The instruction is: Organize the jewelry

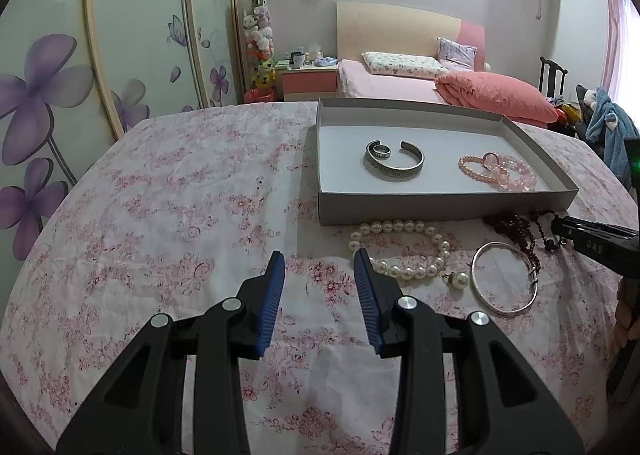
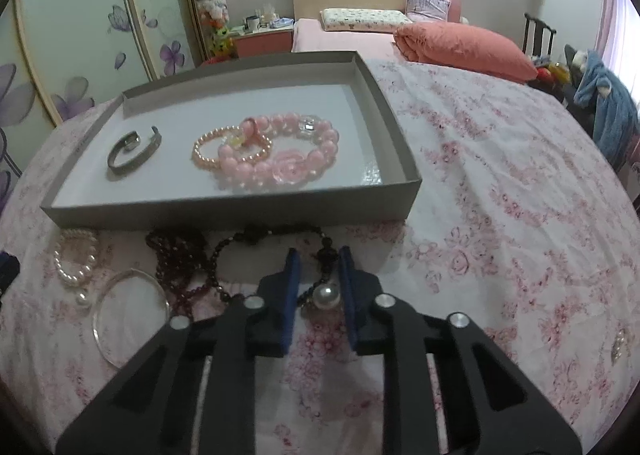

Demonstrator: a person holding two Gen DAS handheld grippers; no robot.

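Observation:
A grey cardboard tray (image 1: 440, 207) (image 2: 224, 211) holds a silver cuff (image 1: 396, 165) (image 2: 134, 153) with a ring and pink bead bracelets (image 1: 500, 171) (image 2: 272, 155). In front of it on the floral cloth lie a white pearl bracelet (image 1: 400, 251) (image 2: 76, 259), a pearl earring (image 1: 458, 279), a silver bangle (image 1: 504, 279) (image 2: 128, 315) and a dark bead necklace (image 1: 520, 231) (image 2: 192, 263). My left gripper (image 1: 320, 267) is open, empty, just left of the pearl bracelet. My right gripper (image 2: 318, 267) is open around the dark necklace's end, with a large white pearl (image 2: 326, 295) between the fingers.
The table has a pink floral cloth (image 1: 180, 195). A small pearl item (image 2: 618, 343) lies far right on it. Behind are a bed (image 1: 400, 79), a nightstand (image 1: 308, 79), a flowered wardrobe (image 1: 60, 75) and a chair with clothes (image 1: 608, 123).

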